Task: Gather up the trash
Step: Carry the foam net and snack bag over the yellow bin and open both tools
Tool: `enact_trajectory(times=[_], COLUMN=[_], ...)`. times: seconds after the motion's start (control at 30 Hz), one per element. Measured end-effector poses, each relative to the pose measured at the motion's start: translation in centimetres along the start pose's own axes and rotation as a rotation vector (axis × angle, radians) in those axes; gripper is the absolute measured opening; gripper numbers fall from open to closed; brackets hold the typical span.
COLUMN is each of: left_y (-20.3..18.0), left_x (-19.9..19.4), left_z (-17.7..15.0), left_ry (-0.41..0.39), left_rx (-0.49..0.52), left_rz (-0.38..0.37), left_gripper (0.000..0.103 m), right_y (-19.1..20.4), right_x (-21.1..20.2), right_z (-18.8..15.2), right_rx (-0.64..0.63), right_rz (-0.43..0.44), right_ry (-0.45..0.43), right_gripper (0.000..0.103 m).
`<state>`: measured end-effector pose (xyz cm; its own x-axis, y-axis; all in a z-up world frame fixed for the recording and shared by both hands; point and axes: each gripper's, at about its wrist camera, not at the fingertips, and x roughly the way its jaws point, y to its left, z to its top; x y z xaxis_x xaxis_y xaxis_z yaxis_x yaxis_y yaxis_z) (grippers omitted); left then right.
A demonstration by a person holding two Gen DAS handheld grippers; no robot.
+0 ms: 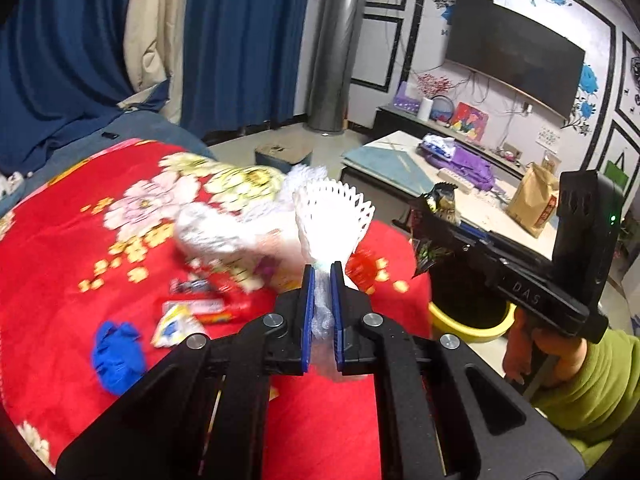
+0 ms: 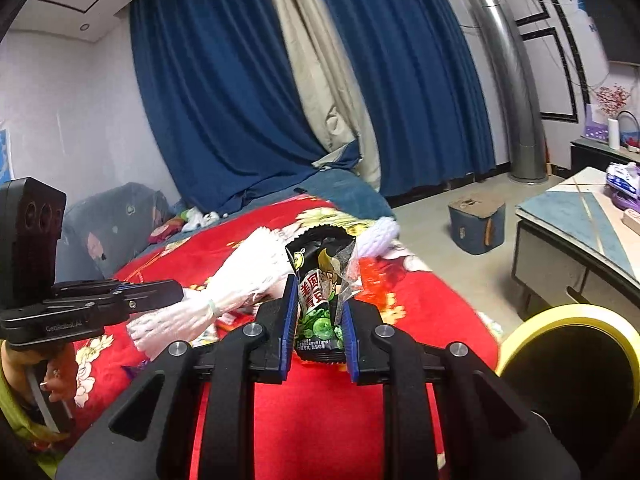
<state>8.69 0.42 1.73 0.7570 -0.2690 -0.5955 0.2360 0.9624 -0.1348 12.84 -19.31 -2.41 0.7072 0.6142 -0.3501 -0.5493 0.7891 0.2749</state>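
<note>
My left gripper [image 1: 322,276] is shut on a white foam net sleeve [image 1: 332,216] and holds it above the red flowered blanket [image 1: 60,240]. The sleeve also shows in the right wrist view [image 2: 244,276], with the left gripper [image 2: 176,294] at the left edge. My right gripper [image 2: 318,300] is shut on a black and green snack bag [image 2: 322,280], held upright above the blanket [image 2: 420,312]; it shows in the left wrist view [image 1: 424,216] near the bag [image 1: 440,200]. A yellow-rimmed bin [image 2: 568,320] stands at the lower right, beside the bed; it shows in the left wrist view [image 1: 468,320].
More wrappers [image 1: 196,308], a blue glove [image 1: 116,352] and another white net [image 1: 216,228] lie on the blanket. A coffee table [image 1: 392,164] with a brown paper bag [image 1: 534,196] stands to the right. A small blue stool [image 2: 476,220] sits on the floor by the curtains.
</note>
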Motion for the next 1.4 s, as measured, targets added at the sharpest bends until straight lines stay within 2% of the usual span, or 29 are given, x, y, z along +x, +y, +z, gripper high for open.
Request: enact_trajectory(times=[0.23, 0.57, 0.97, 1.2, 1.4], left_y=[-3.8, -8.8, -14.3, -16.8, -17.2], left_x=[2.3, 6.0, 11.8, 15.0, 16.6], left_z=[1.3, 1.6, -0.2, -1.6, -2.5], left_ry=[-0.017, 0.015, 0.137, 0.209, 0.249], left_rx=[0.014, 0.049, 0.091, 0.126, 0.131], left_rz=[-0.078, -0.182, -0.281, -0.304, -0.305], left_gripper=[0.004, 0.004, 0.004, 0.004, 0.004], right_y=[-3.8, -9.4, -15.6, -18.4, -20.3], right_x=[-2.0, -5.6, -9.5, -9.8, -9.2], right_z=[0.2, -1.0, -3.4, -5.0, -6.1], right_rx=[0.042, 0.115, 0.235, 0.309, 0.372], right_rz=[-0.087, -0.233, -0.376, -0.417, -0.432], right_ry=[-0.019, -0.043, -0.049, 0.011, 0.057], right_gripper=[0.019, 0.019, 0.019, 0.02, 0.02])
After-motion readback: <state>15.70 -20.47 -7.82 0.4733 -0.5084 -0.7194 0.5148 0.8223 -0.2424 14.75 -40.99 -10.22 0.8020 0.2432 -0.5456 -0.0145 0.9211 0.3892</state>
